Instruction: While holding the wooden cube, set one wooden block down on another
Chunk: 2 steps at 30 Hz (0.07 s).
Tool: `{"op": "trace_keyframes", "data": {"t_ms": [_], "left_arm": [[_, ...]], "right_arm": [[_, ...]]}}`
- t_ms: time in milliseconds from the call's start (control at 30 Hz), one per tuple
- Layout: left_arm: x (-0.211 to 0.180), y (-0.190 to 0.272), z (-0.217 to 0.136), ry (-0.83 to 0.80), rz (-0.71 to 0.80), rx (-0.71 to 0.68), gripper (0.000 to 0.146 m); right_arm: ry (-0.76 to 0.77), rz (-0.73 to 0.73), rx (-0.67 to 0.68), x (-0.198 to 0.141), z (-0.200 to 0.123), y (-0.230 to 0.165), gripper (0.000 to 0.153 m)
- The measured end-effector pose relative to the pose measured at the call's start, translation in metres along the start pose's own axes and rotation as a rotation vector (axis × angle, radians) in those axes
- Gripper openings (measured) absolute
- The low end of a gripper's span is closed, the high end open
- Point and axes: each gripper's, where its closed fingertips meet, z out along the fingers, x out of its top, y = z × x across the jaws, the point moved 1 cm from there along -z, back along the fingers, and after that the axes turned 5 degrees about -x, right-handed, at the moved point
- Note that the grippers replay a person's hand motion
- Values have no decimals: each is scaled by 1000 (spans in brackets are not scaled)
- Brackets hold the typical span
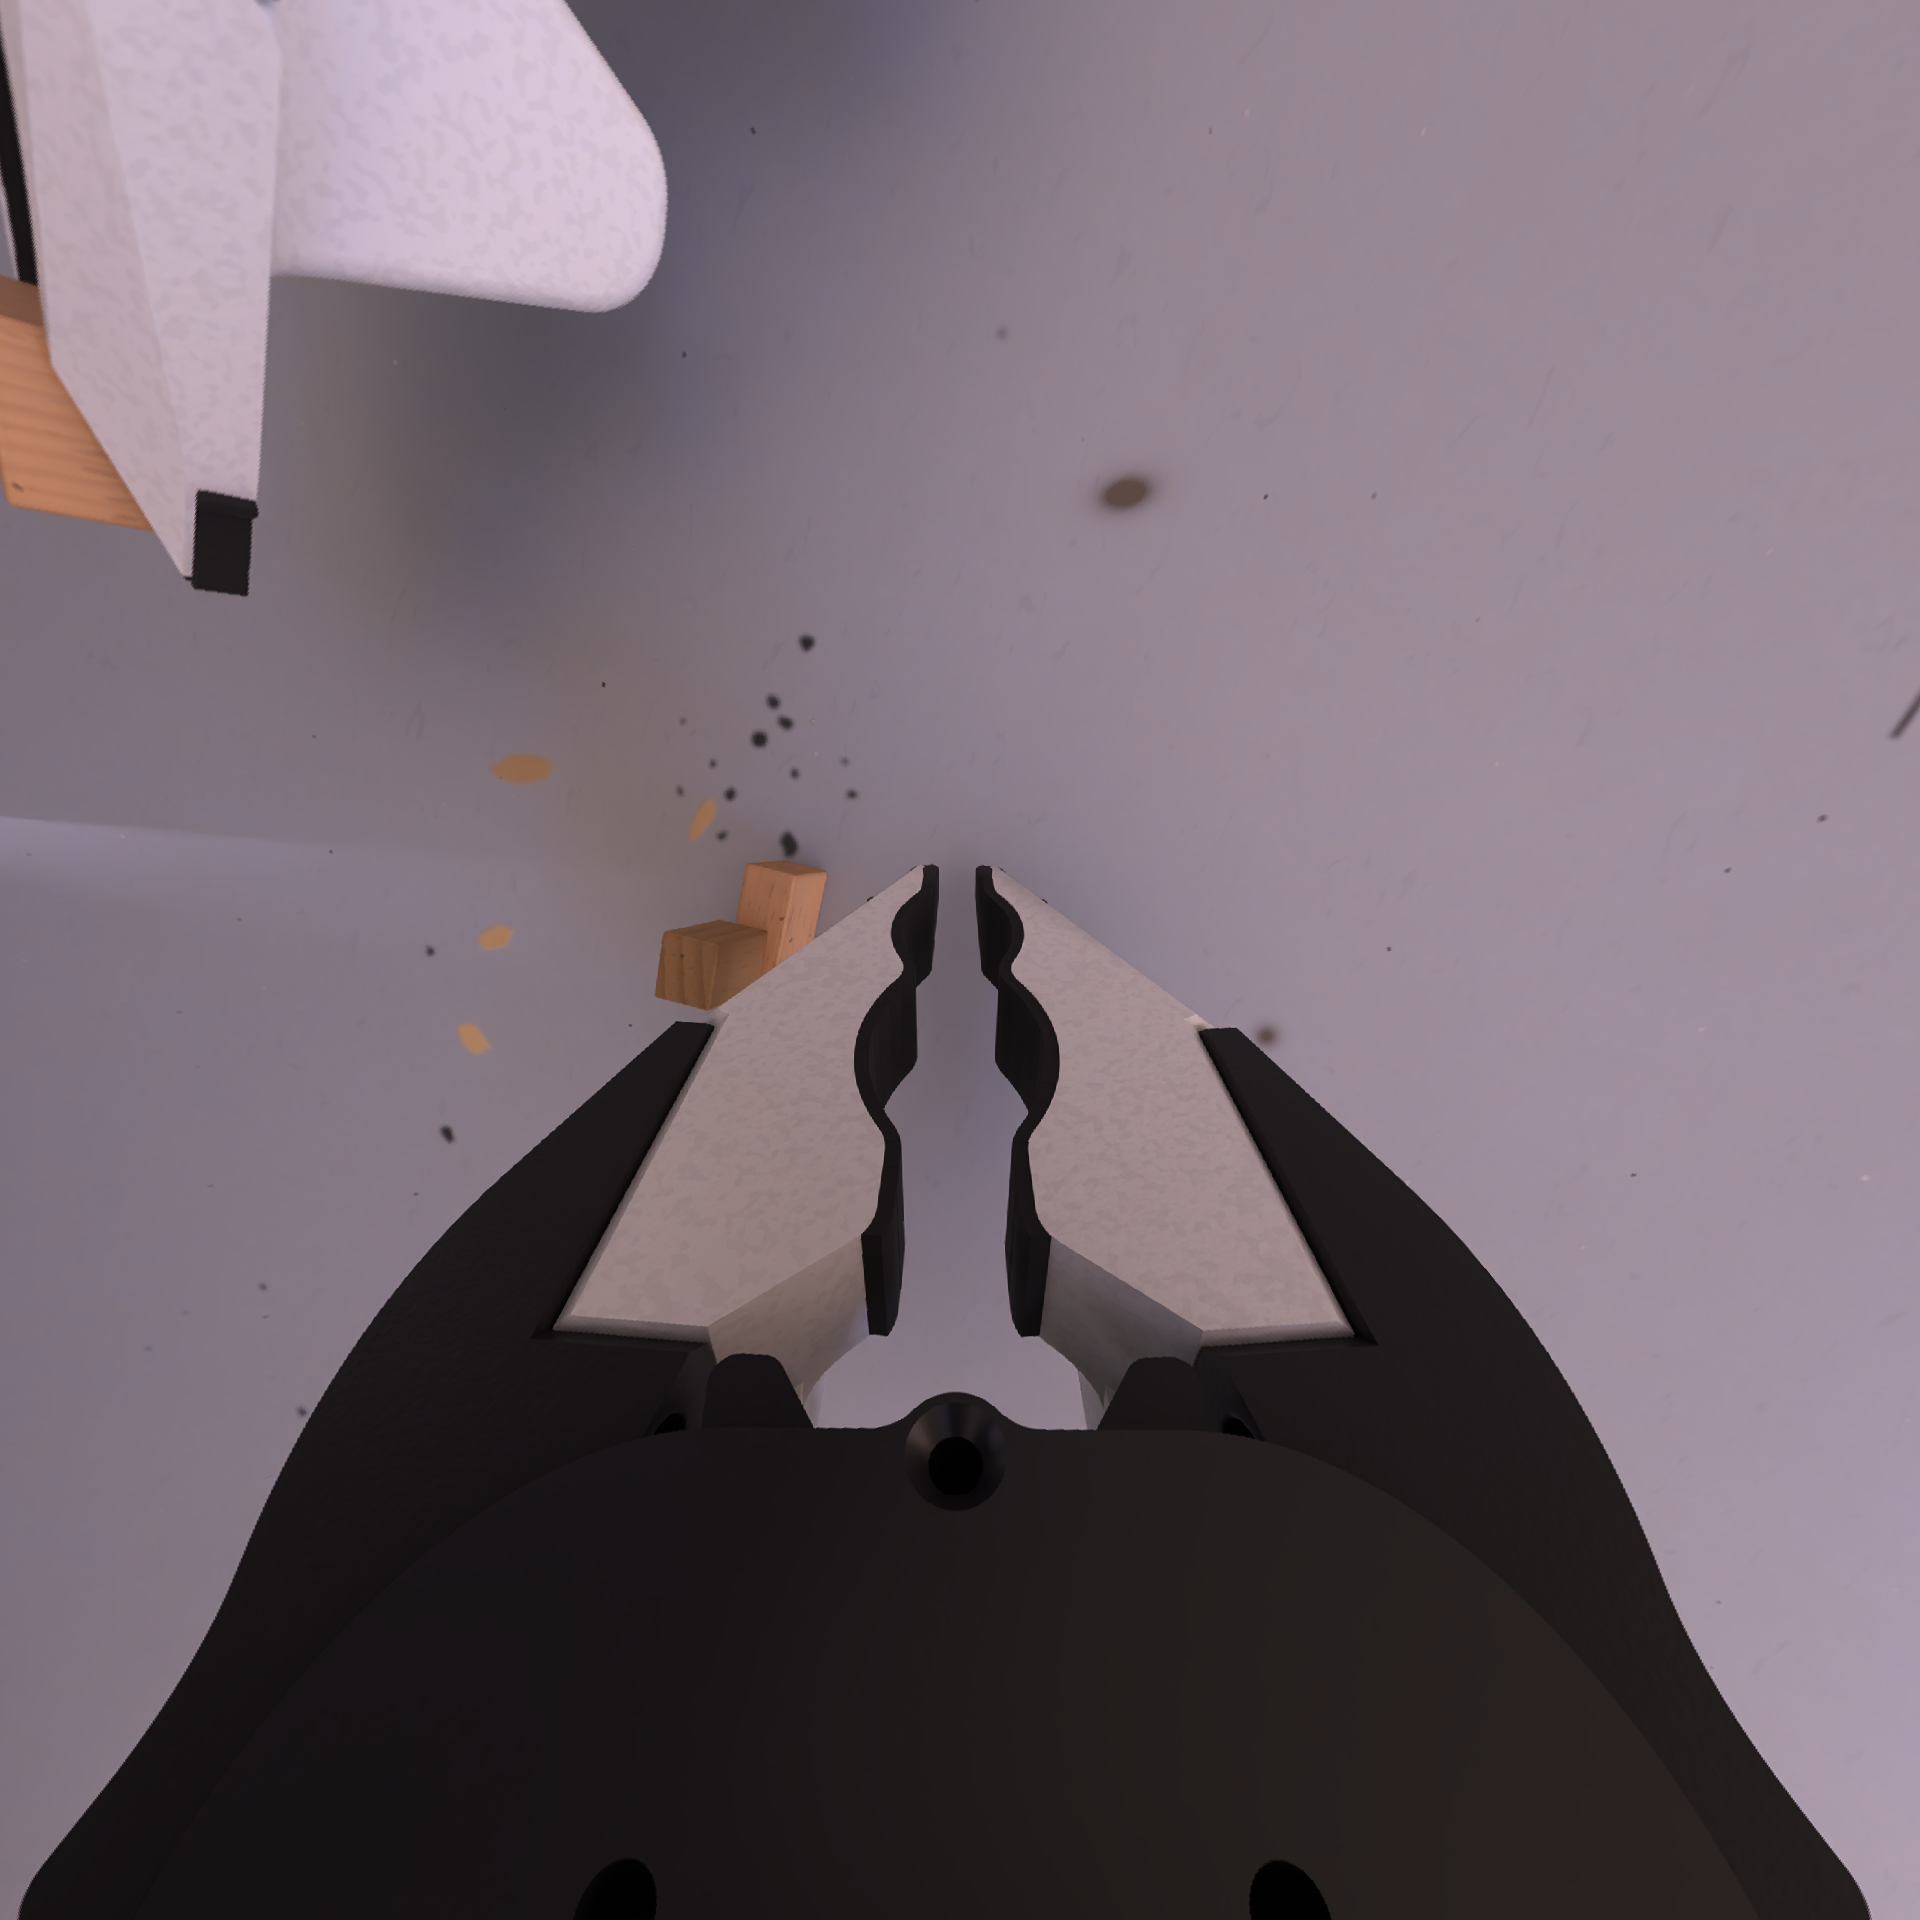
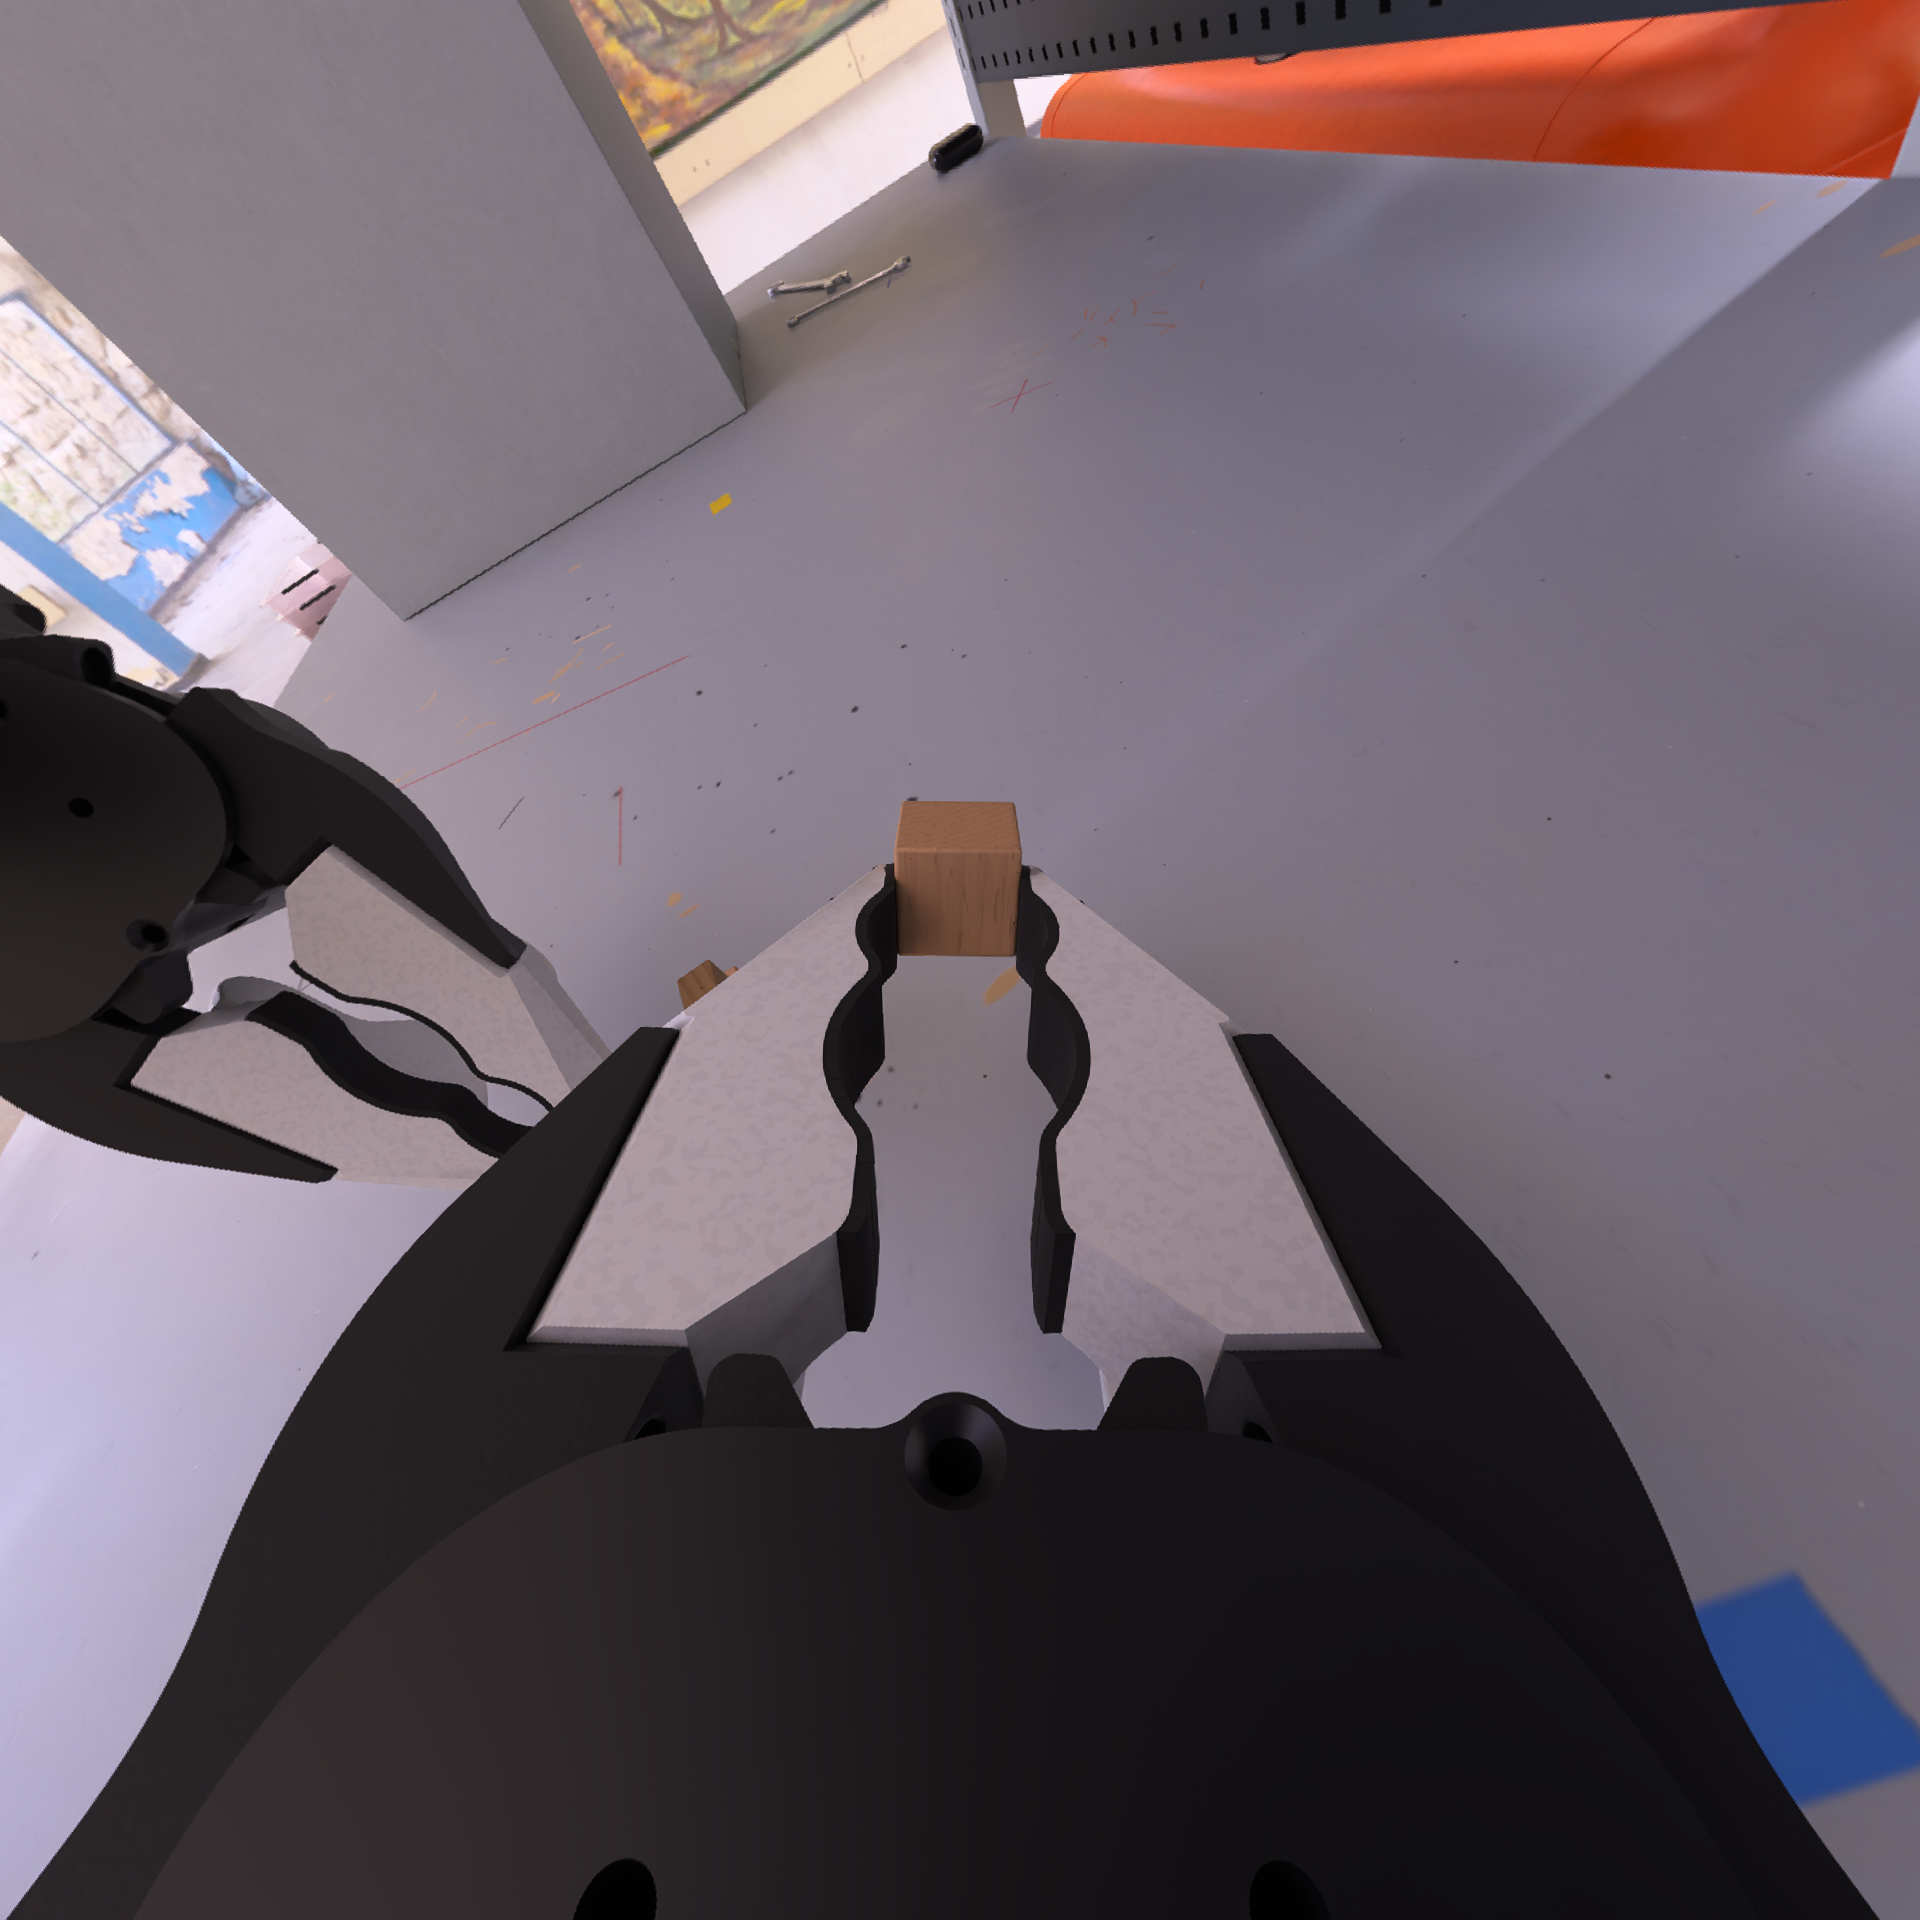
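Note:
My right gripper [image 2: 956,883] is shut on the wooden cube [image 2: 956,878], which is held at the fingertips above the grey surface. In the left wrist view one finger [image 1: 156,312] of that gripper shows at the upper left, with the cube [image 1: 42,416] behind it. My left gripper [image 1: 956,873] is shut and empty. Two small wooden blocks, one taller [image 1: 784,909] and one lower [image 1: 707,961], sit touching on the surface just left of its fingertips, partly hidden by the left finger. In the right wrist view the left gripper [image 2: 509,1101] is at the left, and a sliver of a block [image 2: 701,982] shows.
A tall grey box [image 2: 364,260] stands far left. Two wrenches [image 2: 836,286] and a black cylinder [image 2: 956,145] lie beyond it. An orange object [image 2: 1455,104] is at the back. A blue patch [image 2: 1808,1683] lies at the lower right. The grey surface [image 1: 1351,727] has dark specks.

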Motion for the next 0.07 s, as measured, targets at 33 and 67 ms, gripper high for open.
{"op": "trace_keyframes", "data": {"t_ms": [33,67], "left_arm": [[1,1,-1,19,-13,-9,7],[1,2,-2,41,-24,-16,7]], "right_arm": [[0,0,2,0,0,0,21],[-1,-1,5,0,0,-1,21]]}}
